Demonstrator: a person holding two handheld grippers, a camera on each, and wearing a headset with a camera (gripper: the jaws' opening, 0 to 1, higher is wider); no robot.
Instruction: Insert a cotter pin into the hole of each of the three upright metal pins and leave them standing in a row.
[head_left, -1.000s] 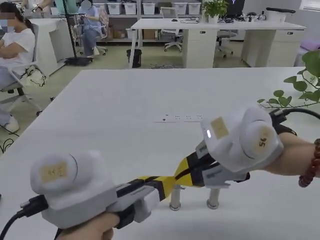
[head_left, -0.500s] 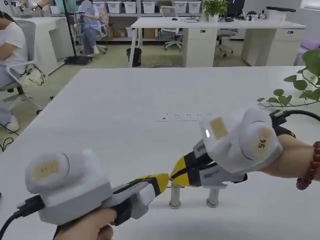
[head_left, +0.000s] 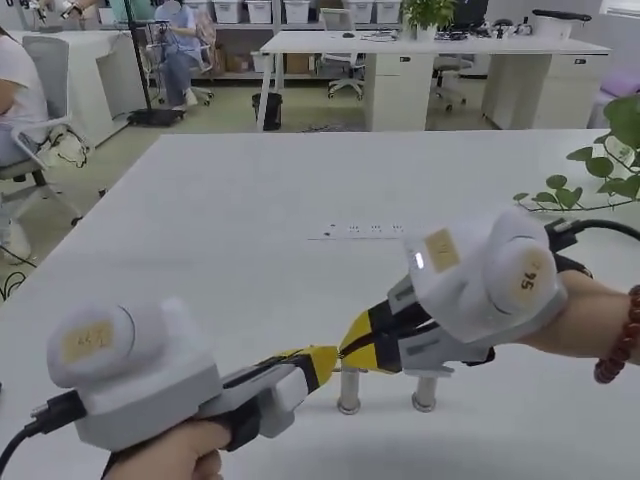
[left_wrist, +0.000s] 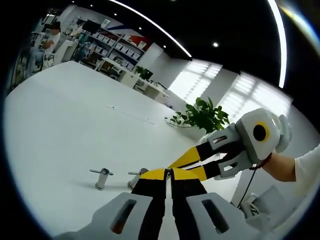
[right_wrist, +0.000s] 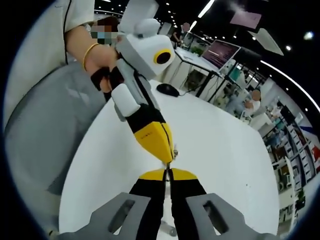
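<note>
Got the left gripper (head_left: 322, 362) coming in from the lower left and the right gripper (head_left: 352, 352) from the right in the head view, tips meeting nose to nose just above the white table (head_left: 250, 230). Both sets of jaws squeezed together. Right gripper view shows a thin sliver, most likely the cotter pin (right_wrist: 172, 156), poking up out of the right's closed jaws to the yellow tip of the left one. Looks clamped by the right; can't tell whether the left is pinching it too.

Two upright metal pins on the table: the near pin (head_left: 348, 390) stands almost straight below the meeting tips, the far pin (head_left: 425, 388) sits beside it, tucked under the right gripper's body. In the left gripper view both seem to carry a thin crossbar near the top, but it's tiny, so not swearing to it.

Key bit for the next move, as a guess: pins stand vertical, so the cotter pin needs to go in sideways, level with the table. Right gripper looks closer to both pins, so probably its job, dropping down a touch from where the tips are
</note>
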